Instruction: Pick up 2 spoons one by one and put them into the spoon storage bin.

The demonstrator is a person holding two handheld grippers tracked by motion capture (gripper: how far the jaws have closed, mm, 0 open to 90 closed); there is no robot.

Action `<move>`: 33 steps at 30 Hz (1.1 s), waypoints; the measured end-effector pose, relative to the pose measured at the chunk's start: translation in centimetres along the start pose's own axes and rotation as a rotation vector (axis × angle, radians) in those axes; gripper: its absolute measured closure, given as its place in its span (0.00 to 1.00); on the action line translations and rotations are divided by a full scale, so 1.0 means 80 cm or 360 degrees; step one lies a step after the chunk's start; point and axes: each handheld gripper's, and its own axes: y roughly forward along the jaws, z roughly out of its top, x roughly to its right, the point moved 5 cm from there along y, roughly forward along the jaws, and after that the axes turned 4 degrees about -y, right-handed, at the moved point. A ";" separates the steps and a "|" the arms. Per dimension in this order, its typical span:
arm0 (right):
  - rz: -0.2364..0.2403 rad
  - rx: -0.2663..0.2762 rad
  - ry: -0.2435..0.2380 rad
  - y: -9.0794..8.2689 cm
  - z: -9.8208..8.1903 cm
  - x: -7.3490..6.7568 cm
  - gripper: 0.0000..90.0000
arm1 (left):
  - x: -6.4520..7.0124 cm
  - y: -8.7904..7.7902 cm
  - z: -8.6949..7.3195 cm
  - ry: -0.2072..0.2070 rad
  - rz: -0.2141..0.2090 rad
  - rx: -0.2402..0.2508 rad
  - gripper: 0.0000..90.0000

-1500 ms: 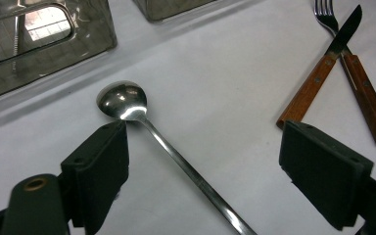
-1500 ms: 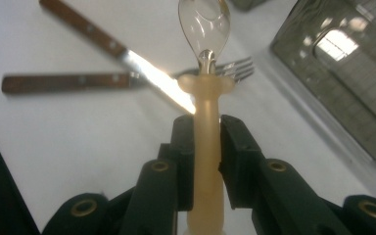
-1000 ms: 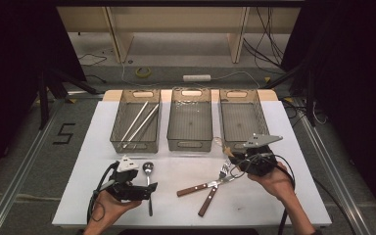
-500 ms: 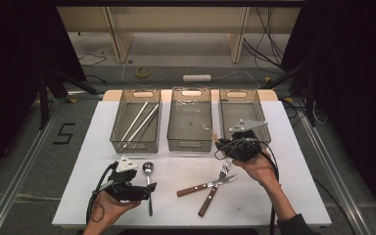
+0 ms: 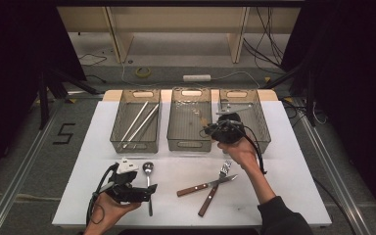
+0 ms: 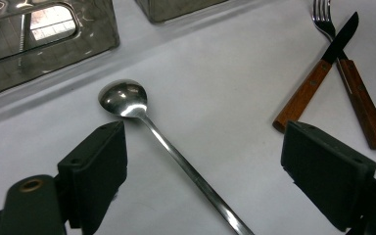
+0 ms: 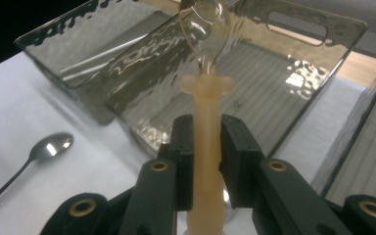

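Landmark: middle tray (image 5: 190,142), one of three grey trays at the far side of the white counter (image 5: 293,166).
Left tray (image 5: 134,143): left of the middle tray, with long pale sticks inside.
Left gripper (image 5: 144,192): near side, left of the middle tray; jaws wide apart, nothing between the pads.
Spoon (image 6: 127,99): on the counter between these wide jaws, not touched.
Right gripper (image 7: 206,147): at the right edge of the middle tray; jaws narrow, pressed on the cream handle of a clear-headed utensil (image 7: 206,93).
Utensil head: above the middle tray.
Knife (image 5: 206,185) and fork (image 5: 215,188): crossed on the counter, near side, right of the middle tray.
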 end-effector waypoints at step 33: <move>-0.0133 -0.0115 0.0141 0.083 0.013 0.012 0.73 | 0.006 0.008 -0.010 0.0043 0.0008 -0.0083 0.24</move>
